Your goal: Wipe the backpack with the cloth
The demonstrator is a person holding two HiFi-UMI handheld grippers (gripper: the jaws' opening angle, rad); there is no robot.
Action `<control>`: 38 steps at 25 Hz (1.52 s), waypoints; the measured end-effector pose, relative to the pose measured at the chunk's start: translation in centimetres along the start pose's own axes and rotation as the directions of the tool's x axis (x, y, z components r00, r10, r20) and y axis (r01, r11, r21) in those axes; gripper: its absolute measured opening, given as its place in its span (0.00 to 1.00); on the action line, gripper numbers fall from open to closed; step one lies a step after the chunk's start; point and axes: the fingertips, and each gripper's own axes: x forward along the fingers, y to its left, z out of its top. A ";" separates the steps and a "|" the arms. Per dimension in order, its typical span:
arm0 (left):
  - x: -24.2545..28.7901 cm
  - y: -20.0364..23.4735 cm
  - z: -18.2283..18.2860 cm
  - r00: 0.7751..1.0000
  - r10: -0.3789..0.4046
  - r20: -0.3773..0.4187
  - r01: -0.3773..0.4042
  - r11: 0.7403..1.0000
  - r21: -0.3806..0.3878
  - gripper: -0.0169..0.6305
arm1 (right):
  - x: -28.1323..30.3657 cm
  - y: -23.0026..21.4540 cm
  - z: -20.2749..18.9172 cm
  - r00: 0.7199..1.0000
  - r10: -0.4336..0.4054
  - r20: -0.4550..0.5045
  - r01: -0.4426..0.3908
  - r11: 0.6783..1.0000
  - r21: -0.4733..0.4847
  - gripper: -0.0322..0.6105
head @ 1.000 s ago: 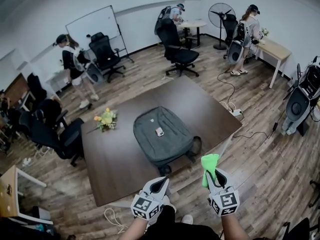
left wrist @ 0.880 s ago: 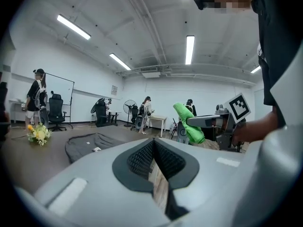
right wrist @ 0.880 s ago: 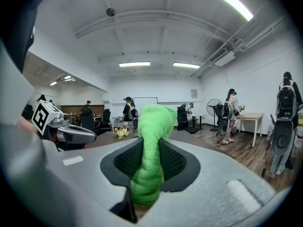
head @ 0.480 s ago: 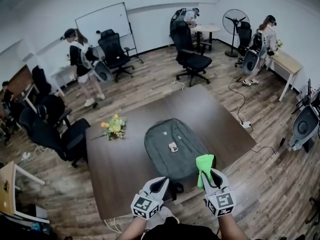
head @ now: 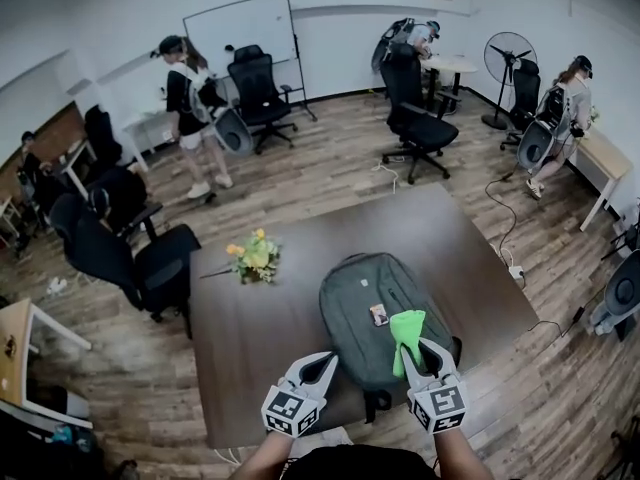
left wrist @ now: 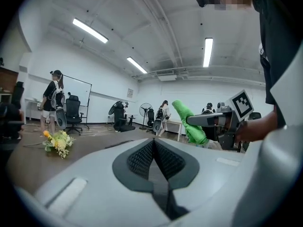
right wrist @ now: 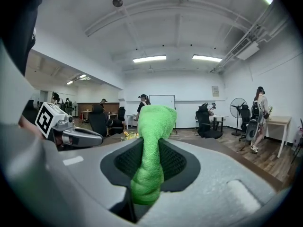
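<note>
Backpack, head view: grey backpack (head: 360, 303) lying flat on the table (head: 250, 348), a small tag (head: 379, 315) on its top face, its near end right under the two gripper tips
Cloth, head view: green cloth (head: 405, 330), bunched, sticking up out of the right gripper (head: 412, 344) and seen against the backpack's near right part (whether it touches the fabric I can't tell from here)
Left gripper, head view: left gripper (head: 322, 361) beside the right one, over the near part of the table, carrying nothing
Flowers, head view: small bunch of flowers (head: 253, 258) on the table, well left of the backpack
Left gripper, own view: jaws pressed together with nothing between them; the cloth shows off to its right
Right gripper, own view: jaws clamped on the cloth's lower part, the free end standing past the tips
Handling, my guess: the cloth is light, soft and floppy, so a hold low on the bunch suits, leaving the loose end to wipe; the backpack looks soft enough to wrinkle or slide, so the left gripper might steady it near an edge
</note>
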 end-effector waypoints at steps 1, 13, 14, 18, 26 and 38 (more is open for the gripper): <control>-0.1 0.6 0.0 1.000 0.005 0.002 -0.005 1.000 -0.002 0.06 | 0.6 0.3 0.1 1.000 0.006 0.000 -0.006 1.000 -0.003 0.20; 0.0 4.8 -0.3 0.997 0.079 0.025 -0.078 0.996 -0.039 0.06 | 4.4 0.2 0.4 0.999 0.038 -0.039 -0.038 0.999 -0.011 0.20; 0.2 5.1 -0.4 0.996 0.087 0.020 -0.086 0.995 -0.043 0.06 | 4.9 0.1 0.3 0.998 0.046 -0.045 -0.046 0.999 -0.005 0.20; 0.3 5.6 -0.1 0.991 0.129 0.026 -0.128 0.991 -0.050 0.06 | 6.6 0.0 0.3 0.994 0.094 -0.056 -0.095 0.995 -0.010 0.20; 0.6 7.5 0.1 0.974 0.226 0.023 -0.224 0.973 -0.055 0.06 | 10.5 -0.3 -0.1 0.979 0.188 -0.081 -0.190 0.982 -0.019 0.20; 0.6 10.8 -1.3 0.934 0.356 -0.018 -0.356 0.932 -0.066 0.06 | 16.7 0.7 -2.6 0.952 0.276 -0.134 -0.282 0.959 -0.021 0.20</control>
